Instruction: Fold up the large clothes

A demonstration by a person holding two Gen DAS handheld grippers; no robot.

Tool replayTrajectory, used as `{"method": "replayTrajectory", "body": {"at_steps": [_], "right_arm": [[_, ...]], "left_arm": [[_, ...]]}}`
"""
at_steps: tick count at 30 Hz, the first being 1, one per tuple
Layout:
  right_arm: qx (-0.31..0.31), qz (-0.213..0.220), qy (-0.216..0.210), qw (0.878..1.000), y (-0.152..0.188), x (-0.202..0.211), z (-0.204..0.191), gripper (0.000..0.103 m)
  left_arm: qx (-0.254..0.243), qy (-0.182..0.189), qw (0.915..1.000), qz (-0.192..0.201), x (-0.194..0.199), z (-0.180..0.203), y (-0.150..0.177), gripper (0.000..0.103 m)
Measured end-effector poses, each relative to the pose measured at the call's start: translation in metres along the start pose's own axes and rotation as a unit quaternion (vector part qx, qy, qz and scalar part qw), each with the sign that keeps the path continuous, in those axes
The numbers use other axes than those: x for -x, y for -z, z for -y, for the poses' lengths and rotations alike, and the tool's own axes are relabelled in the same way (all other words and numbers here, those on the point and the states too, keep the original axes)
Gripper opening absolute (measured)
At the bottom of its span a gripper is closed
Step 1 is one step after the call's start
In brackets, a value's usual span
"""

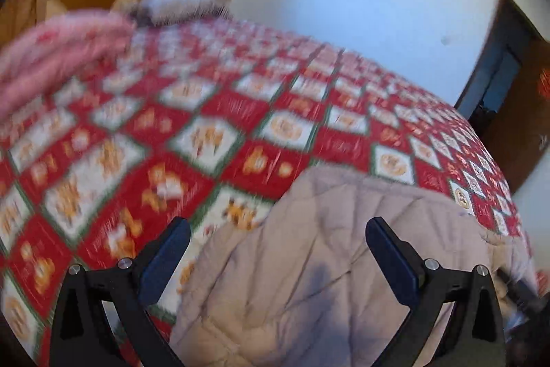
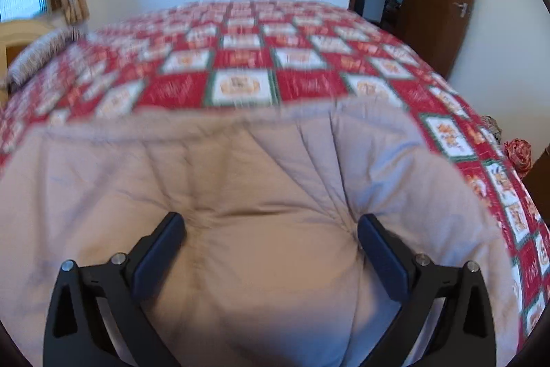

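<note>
while both of my grippers hover over the bed, neither has hold of anything. my left gripper (image 1: pixel 277 241) has its fingers spread wide, with nothing between them but the view of cloth below. my right gripper (image 2: pixel 271 234) is spread just as wide and is also empty.

the task's thing is a padded beige garment (image 2: pixel 240 181), quilted and puffy, lying on a red and white patchwork bedspread (image 2: pixel 240 57). under my right gripper it fills nearly everything ahead and to both sides. from my left gripper, the beige garment (image 1: pixel 309 263) sits below and to the right of the fingers, with the bedspread (image 1: pixel 172 126) stretching away ahead and to the left.

both views are blurred, so i cannot tell sleeves, collar or hem apart, nor whether any fold has been made. my judgement is that the folding is at an early stage: the garment looks rumpled and spread, with no neat edges showing. what seems left is to grasp an edge on each side and begin folding.

further ahead of my left gripper, a pink bundle (image 1: pixel 62 57) lies at the far left of the bed.
</note>
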State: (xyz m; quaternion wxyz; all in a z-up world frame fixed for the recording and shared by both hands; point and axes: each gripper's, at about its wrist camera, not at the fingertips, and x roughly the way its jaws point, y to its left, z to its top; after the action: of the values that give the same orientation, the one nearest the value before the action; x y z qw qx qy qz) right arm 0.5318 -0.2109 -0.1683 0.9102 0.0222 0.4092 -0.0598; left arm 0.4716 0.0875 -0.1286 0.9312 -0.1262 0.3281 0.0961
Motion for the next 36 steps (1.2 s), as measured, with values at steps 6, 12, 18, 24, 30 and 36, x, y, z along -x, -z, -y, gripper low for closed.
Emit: {"method": "replayTrajectory", "body": {"at_steps": [6, 12, 18, 24, 30, 36], "right_arm": [[0.033, 0.070, -0.026, 0.997, -0.020, 0.038, -0.061, 0.103], [0.031, 0.007, -0.026, 0.999, -0.002, -0.024, -0.073, 0.101], [0.045, 0.007, -0.019, 0.999, 0.005, -0.033, -0.078, 0.103], [0.060, -0.016, -0.012, 0.998, 0.005, -0.043, -0.084, 0.103], [0.073, -0.031, 0.000, 0.997, 0.006, -0.049, -0.088, 0.103], [0.081, -0.039, 0.009, 0.996, 0.006, -0.053, -0.091, 0.103]], "left_arm": [[-0.113, -0.055, 0.9913, -0.038, -0.040, 0.025, 0.026, 0.102], [-0.018, 0.004, 0.9979, -0.061, -0.053, -0.010, 0.034, 0.102], [-0.037, -0.014, 0.9975, -0.058, -0.053, 0.002, 0.039, 0.102], [-0.048, -0.029, 0.9964, -0.064, -0.056, 0.005, 0.041, 0.102], [-0.057, -0.041, 0.9954, -0.065, -0.059, 0.010, 0.042, 0.102], [-0.059, -0.043, 0.9951, -0.067, -0.059, 0.010, 0.042, 0.102]]}}
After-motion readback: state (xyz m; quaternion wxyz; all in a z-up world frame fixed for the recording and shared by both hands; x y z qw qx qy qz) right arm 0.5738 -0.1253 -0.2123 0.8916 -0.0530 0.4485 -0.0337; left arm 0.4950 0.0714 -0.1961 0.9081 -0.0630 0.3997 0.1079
